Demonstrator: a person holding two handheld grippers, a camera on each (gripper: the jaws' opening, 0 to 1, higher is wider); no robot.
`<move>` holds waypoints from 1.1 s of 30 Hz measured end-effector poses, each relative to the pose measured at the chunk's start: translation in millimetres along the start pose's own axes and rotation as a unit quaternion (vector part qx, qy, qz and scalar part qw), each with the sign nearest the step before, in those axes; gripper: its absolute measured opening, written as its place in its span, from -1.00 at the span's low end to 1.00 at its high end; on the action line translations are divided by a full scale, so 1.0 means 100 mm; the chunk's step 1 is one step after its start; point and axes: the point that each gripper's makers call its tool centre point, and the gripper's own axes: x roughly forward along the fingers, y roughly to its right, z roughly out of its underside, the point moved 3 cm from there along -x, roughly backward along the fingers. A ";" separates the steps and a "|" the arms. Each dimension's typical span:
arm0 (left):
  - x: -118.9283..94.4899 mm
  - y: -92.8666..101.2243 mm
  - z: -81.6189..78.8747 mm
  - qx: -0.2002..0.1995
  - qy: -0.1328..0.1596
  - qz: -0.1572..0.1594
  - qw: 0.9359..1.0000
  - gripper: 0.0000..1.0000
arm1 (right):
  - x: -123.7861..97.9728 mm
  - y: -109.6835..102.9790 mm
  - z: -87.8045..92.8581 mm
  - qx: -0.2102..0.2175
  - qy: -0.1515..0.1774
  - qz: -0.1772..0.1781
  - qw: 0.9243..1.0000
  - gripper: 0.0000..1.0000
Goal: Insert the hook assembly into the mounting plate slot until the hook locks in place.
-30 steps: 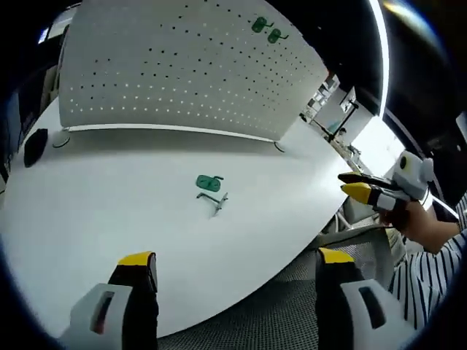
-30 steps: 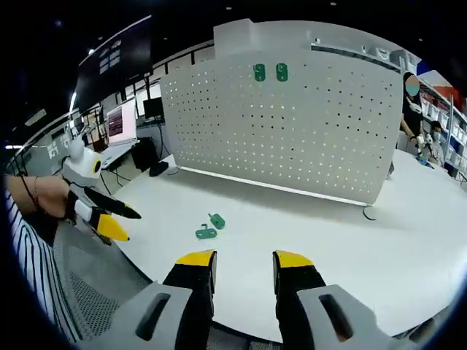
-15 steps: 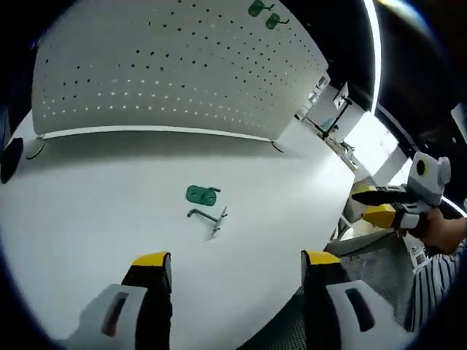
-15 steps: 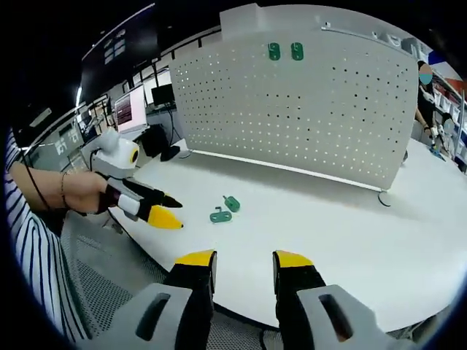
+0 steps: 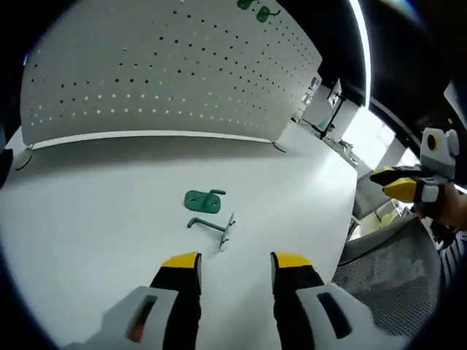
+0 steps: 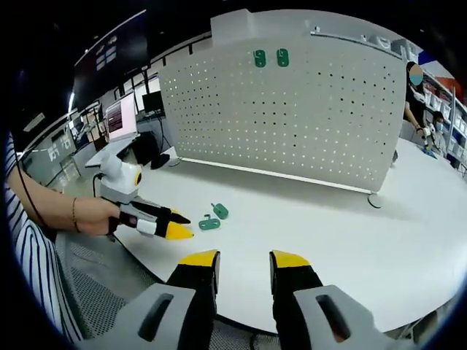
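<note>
Left gripper (image 5: 233, 261) jaws narrowed since earlier, empty, near hook (image 5: 211, 227); green plate (image 5: 202, 199) just beyond; right gripper (image 6: 244, 259) slightly parted, empty.

The left gripper (image 5: 235, 262) has its two yellow tips a little apart. The right gripper (image 6: 244, 261) does too. A hand (image 6: 93, 216) holds the left one.

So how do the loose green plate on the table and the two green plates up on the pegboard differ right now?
The loose green plate lies flat on the table beside the metal hook; the two mounted green plates sit upright near the pegboard top, side by side. Same green colour; finer detail is too small to tell.
</note>
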 end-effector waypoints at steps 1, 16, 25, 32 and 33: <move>0.02 0.00 -0.01 0.005 0.004 0.000 1.000 -0.33 | 0.00 0.00 0.01 -0.001 -0.002 0.000 1.000 -0.51; 0.22 -0.11 -0.06 0.006 0.010 -0.016 1.000 -0.55 | 0.01 0.07 0.04 0.012 -0.014 -0.001 1.000 -0.52; 0.28 -0.12 -0.06 0.012 0.006 -0.017 1.000 -0.71 | 0.02 0.08 0.09 0.018 -0.020 0.001 1.000 -0.52; 0.28 -0.11 -0.07 0.025 0.005 -0.014 1.000 -0.89 | 0.02 0.09 0.11 0.018 -0.025 0.001 1.000 -0.52; 0.28 -0.11 -0.07 0.024 0.005 -0.014 1.000 -0.90 | 0.02 0.09 0.12 0.017 -0.027 0.000 0.999 -0.52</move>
